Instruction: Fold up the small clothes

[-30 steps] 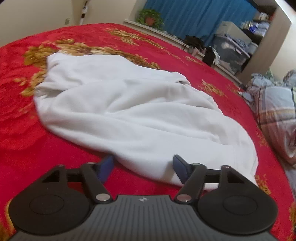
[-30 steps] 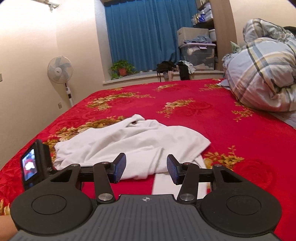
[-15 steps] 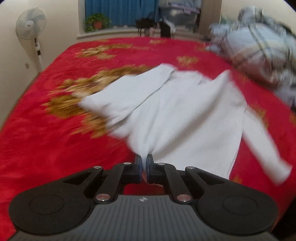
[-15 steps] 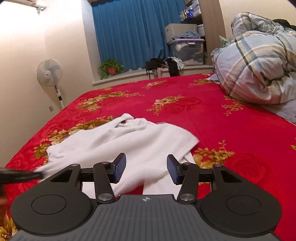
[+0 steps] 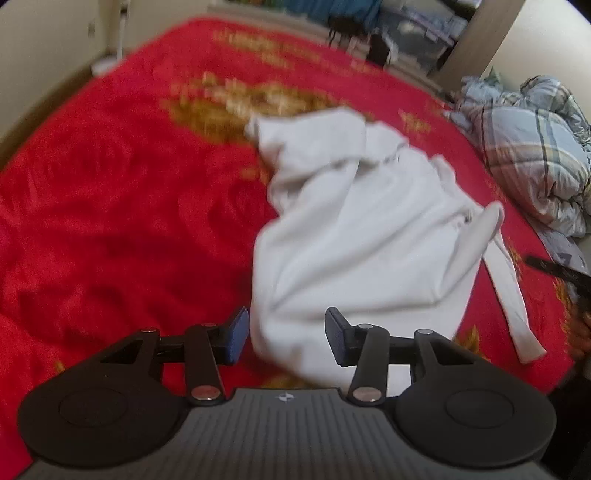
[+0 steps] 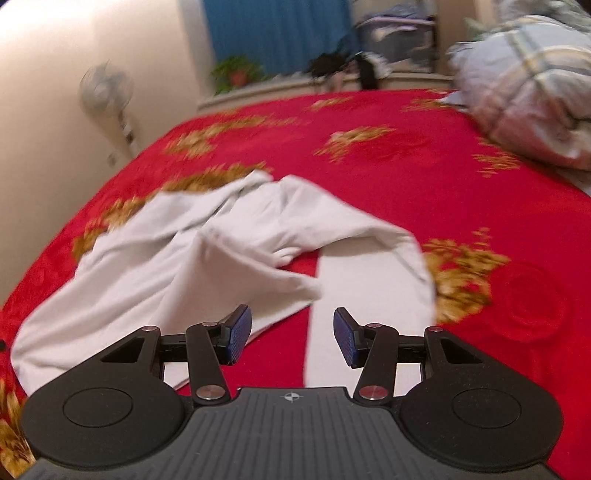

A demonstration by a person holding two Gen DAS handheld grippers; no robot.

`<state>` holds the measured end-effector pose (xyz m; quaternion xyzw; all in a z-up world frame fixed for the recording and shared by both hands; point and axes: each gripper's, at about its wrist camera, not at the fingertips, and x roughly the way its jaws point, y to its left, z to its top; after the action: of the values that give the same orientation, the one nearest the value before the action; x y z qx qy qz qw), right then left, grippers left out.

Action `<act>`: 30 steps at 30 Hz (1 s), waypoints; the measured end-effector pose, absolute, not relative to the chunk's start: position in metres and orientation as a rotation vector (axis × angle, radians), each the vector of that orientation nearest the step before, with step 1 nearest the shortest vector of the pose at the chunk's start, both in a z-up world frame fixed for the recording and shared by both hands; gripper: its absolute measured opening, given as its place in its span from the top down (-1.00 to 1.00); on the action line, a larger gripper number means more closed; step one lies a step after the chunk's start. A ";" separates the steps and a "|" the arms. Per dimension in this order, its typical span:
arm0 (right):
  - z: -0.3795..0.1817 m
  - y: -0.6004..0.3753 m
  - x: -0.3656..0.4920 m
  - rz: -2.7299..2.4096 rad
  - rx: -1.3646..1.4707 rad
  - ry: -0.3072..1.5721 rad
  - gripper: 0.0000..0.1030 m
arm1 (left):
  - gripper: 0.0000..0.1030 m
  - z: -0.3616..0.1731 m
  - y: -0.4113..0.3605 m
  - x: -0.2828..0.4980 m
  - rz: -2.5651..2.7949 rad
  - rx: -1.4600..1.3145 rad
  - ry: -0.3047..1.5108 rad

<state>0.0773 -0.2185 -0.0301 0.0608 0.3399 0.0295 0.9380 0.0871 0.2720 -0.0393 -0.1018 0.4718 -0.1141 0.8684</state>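
Far window clutter [image 5: 388,33] smeared by motion blur, gold floral pattern [image 5: 240,99] on the red bedspread [image 5: 110,184] indistinct, standing fan [image 6: 105,92] ghosted, white garment's [image 5: 362,236] near hem hidden behind left gripper [image 5: 287,334], plaid duvet [image 6: 535,85] cropped at right edge.

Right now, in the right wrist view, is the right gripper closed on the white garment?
No. The right gripper is open, and its blue pads stand apart above the white garment without pinching any cloth.

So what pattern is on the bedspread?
Red bedspread with gold floral motifs, clearest in the right wrist view.
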 end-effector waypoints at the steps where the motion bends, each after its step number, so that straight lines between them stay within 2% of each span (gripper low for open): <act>1: -0.034 -0.212 0.088 0.077 0.091 0.693 0.00 | 0.02 -0.043 0.271 0.086 -0.228 -0.212 1.005; 7: -0.058 -0.180 0.137 0.161 -0.173 0.640 -0.01 | 0.02 -0.059 0.266 0.098 -0.223 -0.178 1.031; 11: -0.071 -0.174 0.160 0.212 -0.254 0.623 0.00 | 0.04 -0.066 0.267 0.100 -0.228 -0.177 1.022; 12: -0.073 -0.171 0.163 0.229 -0.269 0.616 0.07 | 0.07 -0.067 0.267 0.101 -0.230 -0.178 1.019; 13: -0.074 -0.169 0.165 0.252 -0.274 0.607 0.33 | 0.22 -0.068 0.266 0.102 -0.231 -0.179 1.015; 14: -0.074 -0.169 0.166 0.269 -0.269 0.607 0.45 | 0.37 -0.068 0.265 0.104 -0.231 -0.178 1.008; 15: -0.073 -0.168 0.166 0.277 -0.263 0.604 0.70 | 0.66 -0.068 0.264 0.105 -0.230 -0.173 1.001; 16: -0.072 -0.166 0.166 0.282 -0.259 0.599 0.86 | 0.81 -0.066 0.263 0.106 -0.226 -0.163 0.992; 17: -0.070 -0.167 0.164 0.286 -0.250 0.595 0.89 | 0.83 -0.064 0.263 0.105 -0.226 -0.157 0.982; 24: -0.022 -0.202 0.116 0.307 -0.053 0.542 0.94 | 0.88 -0.028 0.269 0.087 -0.302 -0.213 0.854; 30: 0.036 -0.253 0.020 0.344 0.185 0.457 0.94 | 1.00 0.020 0.294 0.040 -0.401 -0.337 0.678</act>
<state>0.0202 -0.2528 0.0363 0.0909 0.2253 0.1692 0.9552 0.0400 0.2936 0.0197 -0.1633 0.3289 -0.1946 0.9096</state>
